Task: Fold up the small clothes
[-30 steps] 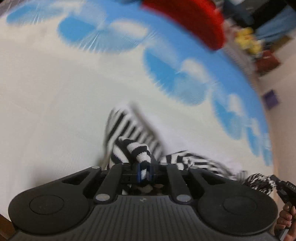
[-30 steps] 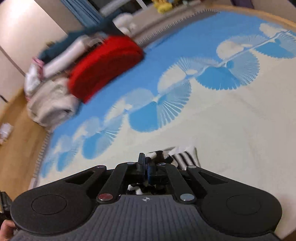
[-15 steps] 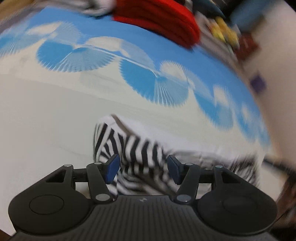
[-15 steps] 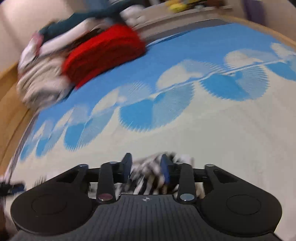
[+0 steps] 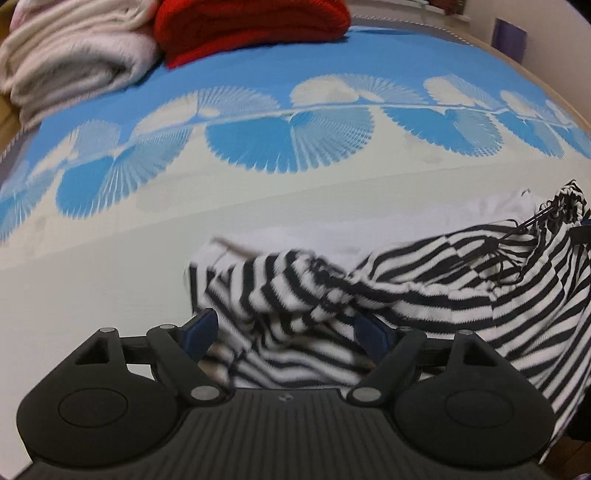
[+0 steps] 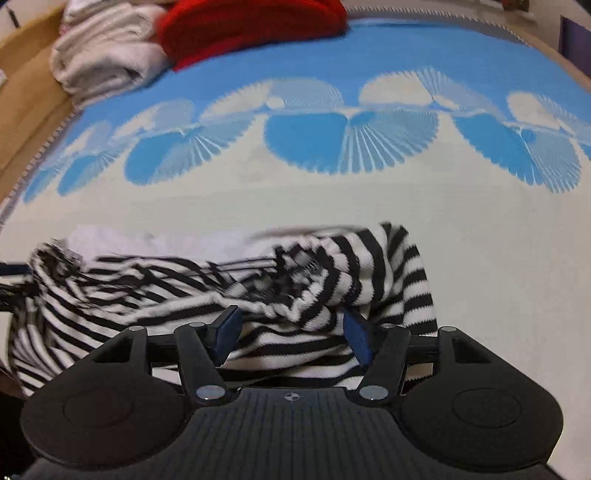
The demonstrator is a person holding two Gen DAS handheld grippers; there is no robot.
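1. Both grippers, clamped on the striped garment (image 5: 424,280) a second ago, now stand released.
2. Left gripper (image 5: 286,330): jaws wide apart, empty.
3. Right gripper (image 6: 291,332): likewise.
4. Striped garment lies crumpled on the mat (image 5: 92,266).

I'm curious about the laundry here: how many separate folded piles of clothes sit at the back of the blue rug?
2. A cream folded pile sits at the far left edge, and a red folded pile lies just right of it, touching. More may be hidden beyond the frame's top.
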